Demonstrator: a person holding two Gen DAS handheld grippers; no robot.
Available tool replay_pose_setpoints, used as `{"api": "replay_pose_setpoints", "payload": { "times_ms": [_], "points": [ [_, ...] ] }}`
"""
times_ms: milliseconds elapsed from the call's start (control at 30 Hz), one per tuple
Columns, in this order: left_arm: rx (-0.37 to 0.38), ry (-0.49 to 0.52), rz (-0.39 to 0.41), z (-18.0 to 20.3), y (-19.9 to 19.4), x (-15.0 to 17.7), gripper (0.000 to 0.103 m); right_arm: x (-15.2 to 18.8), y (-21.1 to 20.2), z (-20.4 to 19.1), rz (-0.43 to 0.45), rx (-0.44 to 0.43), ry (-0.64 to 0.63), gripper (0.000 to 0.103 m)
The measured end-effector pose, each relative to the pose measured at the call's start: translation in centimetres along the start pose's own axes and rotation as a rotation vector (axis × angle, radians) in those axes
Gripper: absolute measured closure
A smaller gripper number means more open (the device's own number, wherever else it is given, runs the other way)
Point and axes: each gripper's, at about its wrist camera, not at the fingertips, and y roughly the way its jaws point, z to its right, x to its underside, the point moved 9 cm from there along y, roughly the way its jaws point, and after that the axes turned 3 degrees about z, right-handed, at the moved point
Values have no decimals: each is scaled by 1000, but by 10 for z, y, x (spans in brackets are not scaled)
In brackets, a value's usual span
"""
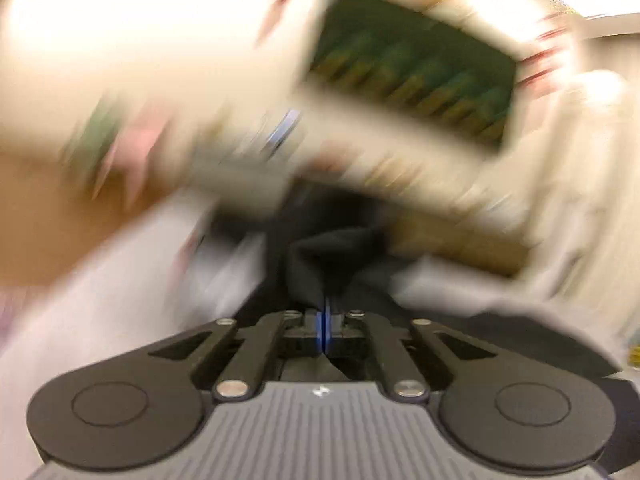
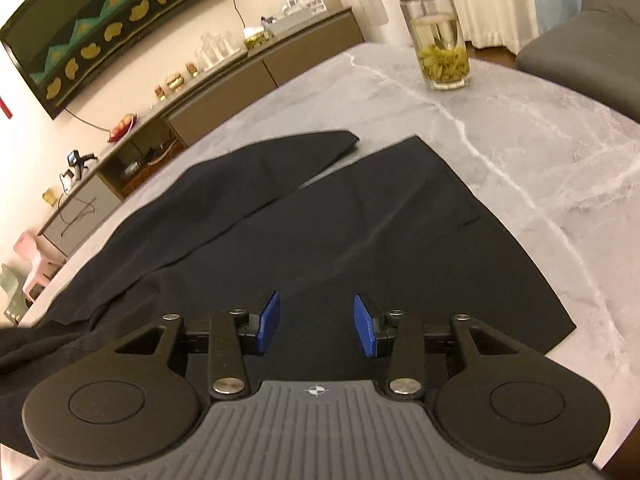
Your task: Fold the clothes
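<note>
The black trousers [image 2: 320, 216] lie spread on the marble-patterned table [image 2: 540, 152], their two legs fanning away toward twelve o'clock in the right wrist view, with the waist end nearest the camera. The right tool [image 2: 317, 326] hangs just above the cloth with its blue pads [image 2: 269, 320] spread and nothing between them. In the blurred left wrist view the left tool [image 1: 324, 326] has its pads almost pressed together, and a ridge of dark fabric [image 1: 320, 264] rises from them toward twelve o'clock, so it looks to be pinching a fold of the trousers, though the blur leaves that a judgement. To do this step well, I would lower the right tool onto the waistband edge beneath it and close on one clean layer, then lift both hands evenly so the cloth stays taut and one leg lands squarely over the other. The glass tea bottle [image 2: 438, 28] at one o'clock stands well apart.
</note>
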Motion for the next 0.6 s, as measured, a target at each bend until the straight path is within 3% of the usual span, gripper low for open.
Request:
{"api": "replay_pose_setpoints", "payload": {
  "times_ms": [67, 100, 167, 300, 433, 533, 600],
  "points": [
    [-8, -114, -78, -22, 2, 13, 75, -1, -2, 2, -7, -22, 28, 59],
    [-13, -183, -92, -33, -1, 15, 59, -1, -3, 0, -9, -36, 39, 57],
    [-27, -315, -80, -52, -4, 12, 40, -1, -5, -5, 2, -47, 25, 53],
    [-44, -463, -80, -80, 3, 11, 35, 2, -8, -24, 26, -54, -65, 44],
    [-64, -374, -151, -72, 30, 14, 32, 5, -11, -34, 49, -49, -123, 42],
    [-95, -284, -196, -70, 49, 26, 48, 7, -14, -48, 73, -56, -207, 42],
    [-79, -206, -194, -59, 52, 27, 98, 15, -15, -64, 88, -62, -304, 41]
  ]
}}
